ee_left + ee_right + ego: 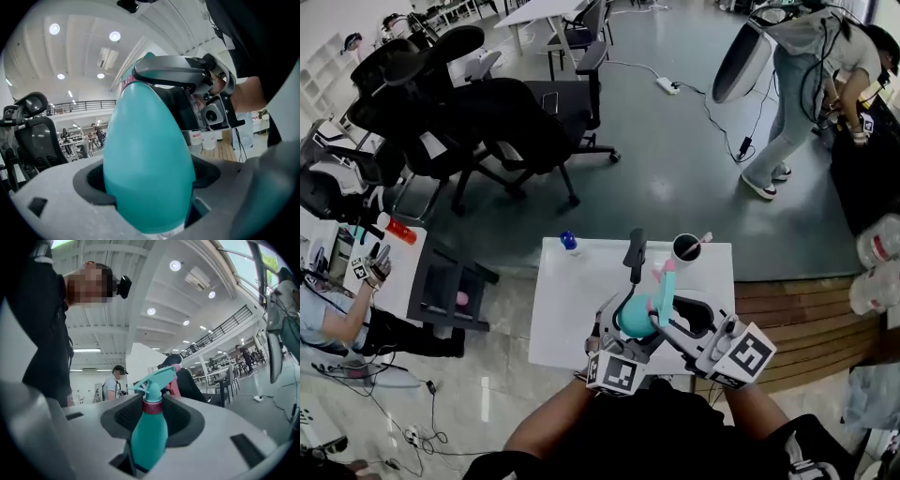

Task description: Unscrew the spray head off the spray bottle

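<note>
A teal spray bottle [635, 316] is held above the white table [567, 309] near its front edge. My left gripper [623, 325] is shut on its egg-shaped body [147, 164], which fills the gap between the jaws in the left gripper view. My right gripper [664, 305] reaches in from the right and is shut at the neck. In the right gripper view both pads sit against the pink collar [152, 406], under the teal spray head [154, 380] with its pink trigger. The right gripper [176, 75] also shows over the bottle's top in the left gripper view.
At the table's far edge stand a black cup [686, 247], a black object [635, 251] and a small blue-capped item [569, 242]. Black office chairs [516, 122] crowd the floor beyond. One person stands at far right [806, 84], another sits at left [337, 314].
</note>
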A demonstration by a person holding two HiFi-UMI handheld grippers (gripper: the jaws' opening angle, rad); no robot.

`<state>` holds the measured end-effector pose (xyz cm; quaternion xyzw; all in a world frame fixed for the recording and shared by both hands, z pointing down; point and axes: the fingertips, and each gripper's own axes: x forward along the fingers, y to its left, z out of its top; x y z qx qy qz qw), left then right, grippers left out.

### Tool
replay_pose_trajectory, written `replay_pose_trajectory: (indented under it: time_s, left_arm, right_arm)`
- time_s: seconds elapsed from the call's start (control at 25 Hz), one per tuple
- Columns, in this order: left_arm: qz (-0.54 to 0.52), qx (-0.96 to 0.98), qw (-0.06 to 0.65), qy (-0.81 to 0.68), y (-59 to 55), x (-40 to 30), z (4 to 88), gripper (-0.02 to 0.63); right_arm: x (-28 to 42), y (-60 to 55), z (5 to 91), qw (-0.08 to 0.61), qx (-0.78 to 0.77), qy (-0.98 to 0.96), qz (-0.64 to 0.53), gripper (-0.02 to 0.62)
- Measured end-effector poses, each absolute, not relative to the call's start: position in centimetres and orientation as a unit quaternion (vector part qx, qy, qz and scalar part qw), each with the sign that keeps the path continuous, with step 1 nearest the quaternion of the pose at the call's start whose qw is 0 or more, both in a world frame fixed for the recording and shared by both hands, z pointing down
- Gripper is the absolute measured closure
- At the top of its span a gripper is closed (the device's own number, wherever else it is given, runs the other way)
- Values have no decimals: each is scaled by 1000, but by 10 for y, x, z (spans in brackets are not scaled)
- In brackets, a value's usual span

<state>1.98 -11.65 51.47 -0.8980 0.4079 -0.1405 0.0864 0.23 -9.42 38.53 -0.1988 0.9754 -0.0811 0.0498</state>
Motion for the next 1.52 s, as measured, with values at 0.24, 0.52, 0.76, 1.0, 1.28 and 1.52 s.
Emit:
replay_pose_trajectory:
  time_s: [0.24,0.52,0.76,1.0,1.28,1.52]
  left_arm:
    - [-113,-929,81,344,-96,31,500,138]
    - [-97,-953,74,276,-69,41,489,138]
    - [-115,-933,66,334,-88,31,501,138]
    - [-137,-904,59,401,-104,17,518,139]
    - [-162,-884,81,430,-111,9,521,139]
    - [-123,-914,63,381,-99,17,509,139]
  right_arm:
    - [3,-74,377,43,-114,992,-36,459]
    - [10,-48,377,28,19,999,7,459]
    - [8,-65,374,55,-53,997,-6,408]
    - [6,-78,386,65,-149,985,-56,402]
    - [-5,-96,385,81,-211,970,-92,442]
    - [-10,-83,379,69,-169,980,-73,454]
